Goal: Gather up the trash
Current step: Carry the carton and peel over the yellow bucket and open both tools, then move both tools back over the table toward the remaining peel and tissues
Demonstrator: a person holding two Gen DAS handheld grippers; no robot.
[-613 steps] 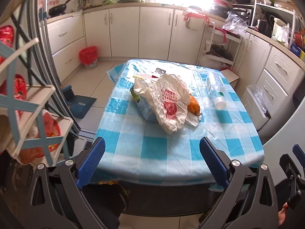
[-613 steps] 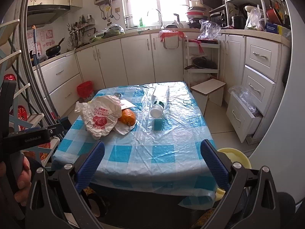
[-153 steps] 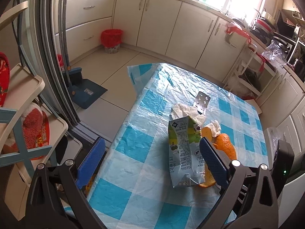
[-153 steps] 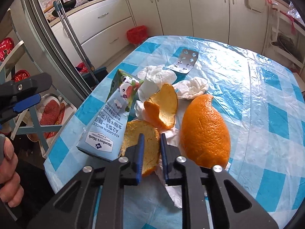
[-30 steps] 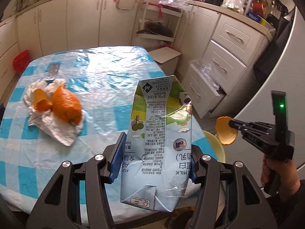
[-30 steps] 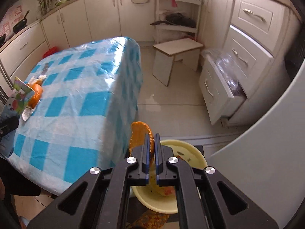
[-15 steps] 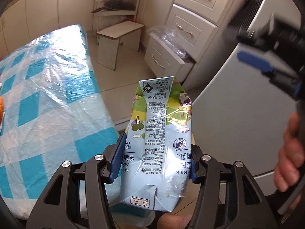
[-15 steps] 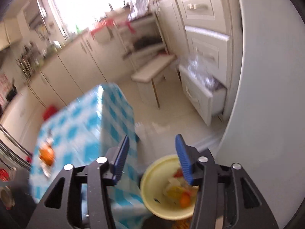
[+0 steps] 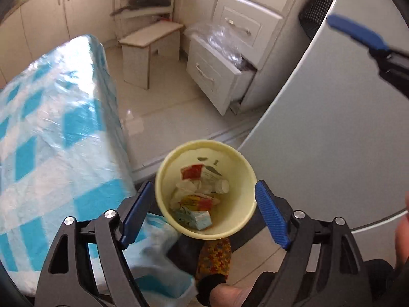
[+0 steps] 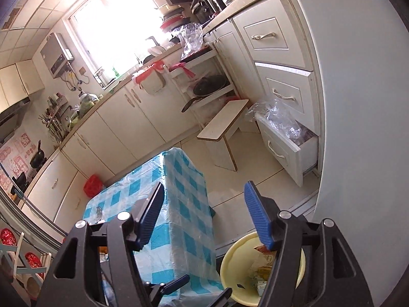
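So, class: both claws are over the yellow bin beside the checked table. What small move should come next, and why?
Probably swing the left claw back toward the table. Its jaws are opening with nothing between them, and the milk carton already lies in the yellow bin. The right claw is also opening and empty, so more trash must be fetched.

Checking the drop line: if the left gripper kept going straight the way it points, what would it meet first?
Most likely the yellow bin: the left gripper, jaws opening with nothing between them, aims into its mouth, so first the trash inside, probably the milk carton. Depth is unclear.
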